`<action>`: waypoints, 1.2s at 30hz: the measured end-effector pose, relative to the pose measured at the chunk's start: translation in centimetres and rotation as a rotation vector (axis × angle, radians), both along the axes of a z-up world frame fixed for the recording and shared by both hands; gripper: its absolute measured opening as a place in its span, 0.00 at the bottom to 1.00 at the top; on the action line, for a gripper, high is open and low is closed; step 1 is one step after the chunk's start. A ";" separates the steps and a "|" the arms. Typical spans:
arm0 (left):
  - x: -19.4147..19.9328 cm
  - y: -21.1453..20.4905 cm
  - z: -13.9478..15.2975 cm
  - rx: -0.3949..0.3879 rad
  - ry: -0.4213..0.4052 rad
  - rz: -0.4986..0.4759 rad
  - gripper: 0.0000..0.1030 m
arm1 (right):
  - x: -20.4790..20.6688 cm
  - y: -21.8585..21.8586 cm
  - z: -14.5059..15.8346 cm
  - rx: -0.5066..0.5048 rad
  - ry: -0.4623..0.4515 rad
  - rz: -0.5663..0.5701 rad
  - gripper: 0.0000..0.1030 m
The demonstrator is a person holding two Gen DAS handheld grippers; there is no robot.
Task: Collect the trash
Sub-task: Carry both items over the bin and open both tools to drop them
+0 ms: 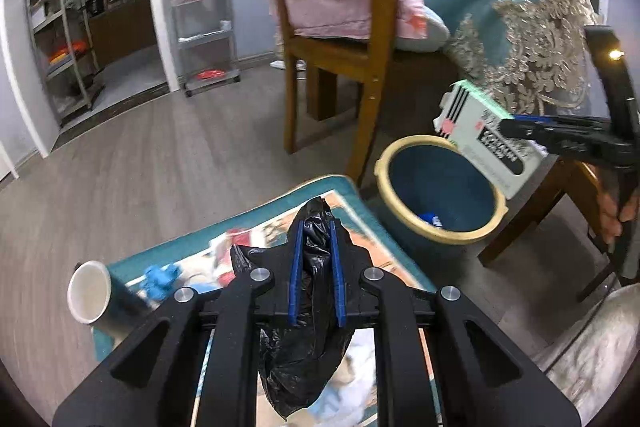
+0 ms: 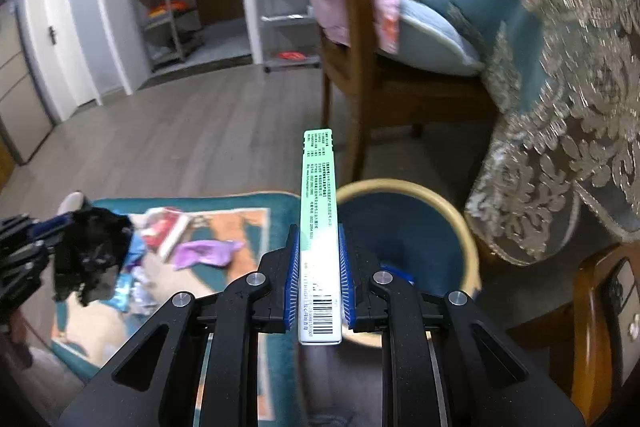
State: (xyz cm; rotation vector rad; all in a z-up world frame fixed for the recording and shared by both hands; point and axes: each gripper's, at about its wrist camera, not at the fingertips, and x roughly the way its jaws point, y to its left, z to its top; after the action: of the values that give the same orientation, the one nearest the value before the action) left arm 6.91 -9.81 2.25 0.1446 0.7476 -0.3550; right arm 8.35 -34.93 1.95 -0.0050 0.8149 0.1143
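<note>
My left gripper is shut on a crumpled black plastic bag, held above a teal rug; it also shows in the right wrist view. My right gripper is shut on a flat white and green carton, held over the rim of a blue waste bin with a cream rim. In the left wrist view the carton hangs above the bin, which holds a blue scrap. Loose trash lies on the rug: a purple scrap, a red and white packet, a blue glove and a paper cup.
A wooden chair with pink cloth stands behind the bin. A table with a teal lace-edged cloth is at the right, with another chair at the near right. Metal shelves stand at the back wall across the grey floor.
</note>
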 end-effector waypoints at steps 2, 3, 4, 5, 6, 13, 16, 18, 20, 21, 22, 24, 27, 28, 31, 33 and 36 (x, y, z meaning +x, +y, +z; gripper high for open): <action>0.8 -1.7 -0.1 0.001 0.002 -0.017 0.12 | 0.7 -1.4 -1.0 0.015 0.023 -0.021 0.19; 1.4 -2.7 -0.1 -0.001 0.003 -0.025 0.12 | 1.0 -2.1 -1.4 0.029 0.034 -0.029 0.19; 1.8 -3.5 -0.2 -0.003 0.004 -0.030 0.12 | 1.3 -2.8 -1.9 0.046 0.048 -0.039 0.19; 2.3 -4.1 -0.3 -0.006 0.008 -0.035 0.12 | 1.7 -3.7 -2.6 0.066 0.067 -0.057 0.19; 2.7 -4.9 -0.4 -0.008 0.012 -0.042 0.12 | 1.9 -4.2 -3.0 0.075 0.077 -0.067 0.19; 5.7 -10.4 -1.0 0.023 0.021 -0.114 0.12 | 3.5 -6.8 -5.1 0.089 0.118 -0.116 0.19; 6.7 -12.2 -1.4 0.022 0.037 -0.147 0.12 | 4.1 -7.4 -5.9 0.084 0.136 -0.124 0.19; 7.3 -13.4 -1.8 0.027 0.045 -0.167 0.12 | 4.3 -7.5 -6.2 0.073 0.142 -0.124 0.19; 7.9 -14.6 -2.4 0.024 0.054 -0.190 0.12 | 4.6 -7.7 -6.7 0.075 0.152 -0.121 0.19; 8.0 -14.9 -2.6 0.023 0.058 -0.197 0.12 | 4.7 -7.7 -6.9 0.071 0.158 -0.122 0.19; 8.3 -15.5 -2.8 0.019 0.063 -0.207 0.12 | 4.8 -7.6 -7.2 0.055 0.165 -0.125 0.19; 8.7 -16.2 -3.2 0.005 0.067 -0.223 0.12 | 5.2 -7.2 -7.6 0.028 0.177 -0.125 0.19; 9.6 -17.7 -4.0 -0.008 0.069 -0.240 0.12 | 5.8 -7.1 -8.0 0.046 0.190 -0.133 0.19; 9.8 -18.1 -4.2 -0.010 0.070 -0.243 0.12 | 5.9 -7.1 -8.1 0.053 0.194 -0.139 0.19; 10.5 -19.0 -5.1 -0.015 0.081 -0.249 0.12 | 6.1 -7.1 -8.3 0.052 0.203 -0.156 0.19; 11.0 -19.4 -5.3 -0.033 0.085 -0.253 0.12 | 6.2 -7.1 -8.4 0.053 0.207 -0.172 0.19; 12.0 -19.5 -5.4 -0.065 0.088 -0.238 0.12 | 6.6 -7.5 -8.7 0.063 0.213 -0.200 0.19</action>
State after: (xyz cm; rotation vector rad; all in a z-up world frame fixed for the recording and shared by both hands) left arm 18.88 -29.32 -3.15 0.1579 0.8067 -0.6152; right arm 14.97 -42.43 -6.78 0.1493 1.0195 -0.0493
